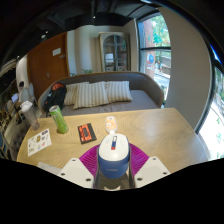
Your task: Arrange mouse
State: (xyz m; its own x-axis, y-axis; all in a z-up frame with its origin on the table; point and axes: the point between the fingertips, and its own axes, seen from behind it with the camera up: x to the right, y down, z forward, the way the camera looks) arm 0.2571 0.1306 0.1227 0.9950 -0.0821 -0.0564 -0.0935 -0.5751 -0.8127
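- The mouse (113,154) is white and grey, rounded, with a blue band across its near end and a small dark mark on its top; it sits low in the centre of the frame.
- It lies between the two fingers of the hand-held gripper (113,168), over a magenta mat (137,156) that shows on either side of it.
- The pale fingers (76,171) sit close against the sides of the mouse, and the hand-held gripper appears to be pinching it, though the contact points themselves are hidden by the mouse body.
- Whether the mouse rests on the mat or is lifted off it cannot be told from this view.
- The wooden counter (160,133) spreads across the lower middle of the frame.
- At left centre, a green cup (59,120) stands on the counter.
- A dark flat object with red markings (86,132) lies just left of centre; what it is cannot be made out.
- A small orange and white item (110,123) stands at centre, beyond the mouse; its details are too small to read.
- A white sheet of paper (40,142) lies at the lower left edge of the counter, its print illegible.
- Beyond the counter, in the upper middle, a grey sofa (100,95) carries striped cushions (92,94).
- A window (155,45) shows in the upper right.
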